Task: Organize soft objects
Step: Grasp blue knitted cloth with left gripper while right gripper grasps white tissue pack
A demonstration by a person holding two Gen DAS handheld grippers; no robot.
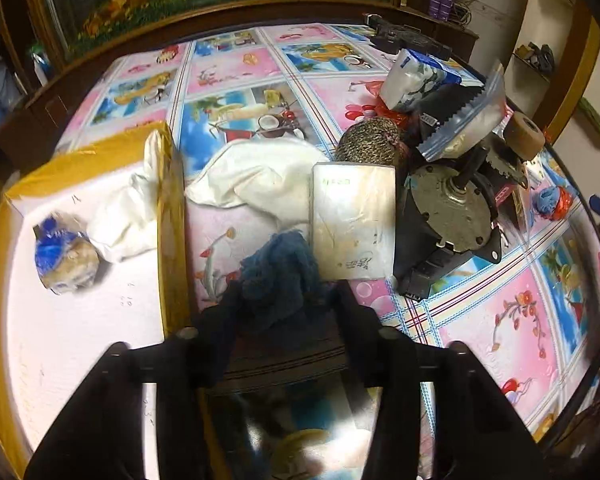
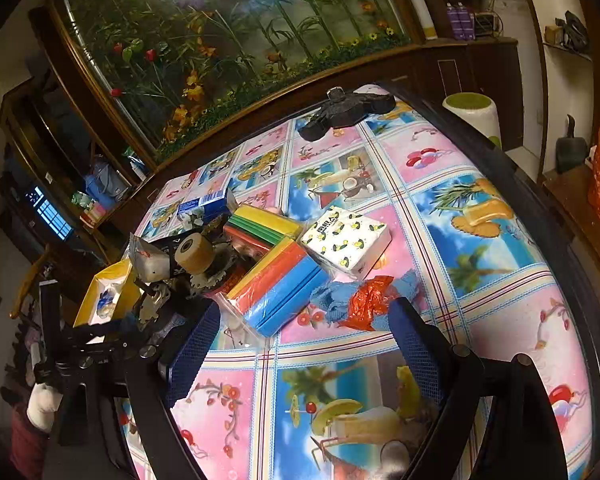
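Observation:
In the left wrist view my left gripper [image 1: 286,296] points down at the patterned table, and a dark blue knit cloth [image 1: 280,268] is bunched between its black fingers, which press on it from both sides. Beside it lie a white cloth [image 1: 256,180] and a flat white pack [image 1: 354,220]. A yellow-taped white foam box [image 1: 80,340] on the left holds another white cloth [image 1: 124,216] and a blue-and-beige bagged bundle [image 1: 66,260]. My right gripper [image 2: 308,314] is open over a light blue cloth [image 2: 332,296] with a red plastic bag [image 2: 366,300] on it.
A grey motor [image 1: 452,216], zip bag [image 1: 468,120], tape roll [image 1: 524,136], speckled knit ball [image 1: 368,140] and blue tissue pack [image 1: 416,76] crowd the table's right. In the right wrist view are coloured sponge packs [image 2: 278,284], a lemon-print tissue pack [image 2: 346,238] and a black object [image 2: 348,112] at the far edge.

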